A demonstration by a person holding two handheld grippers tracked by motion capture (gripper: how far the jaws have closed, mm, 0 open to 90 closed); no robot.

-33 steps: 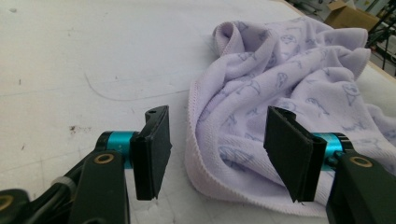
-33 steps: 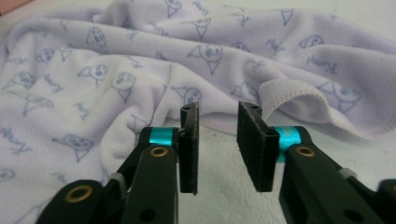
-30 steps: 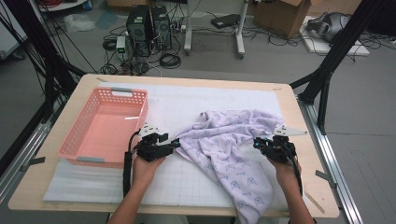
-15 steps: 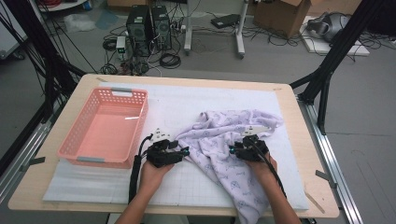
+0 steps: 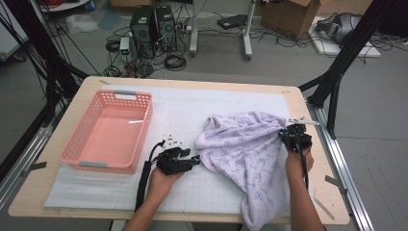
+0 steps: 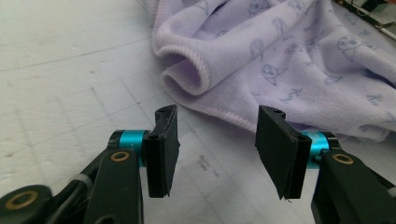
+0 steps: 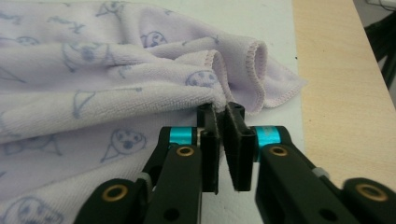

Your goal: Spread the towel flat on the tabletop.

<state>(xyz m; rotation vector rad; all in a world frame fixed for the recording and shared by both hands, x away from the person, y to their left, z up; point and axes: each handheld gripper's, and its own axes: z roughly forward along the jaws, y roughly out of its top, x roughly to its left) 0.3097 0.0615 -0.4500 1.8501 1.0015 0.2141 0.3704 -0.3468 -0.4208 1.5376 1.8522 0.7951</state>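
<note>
Moved out toward surface edge, right tool (image 5: pixel 291 136), clamped on lavender towel (image 5: pixel 245 154) hem; left tool (image 6: pixel 215 144) half-open, just closing, empty, beside towel fold.

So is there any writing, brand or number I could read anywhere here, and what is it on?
None can be read.
The towel carries drawn faces, not letters.
The mat has a small dark mark between the left tool's jaws, too blurred to read.
</note>
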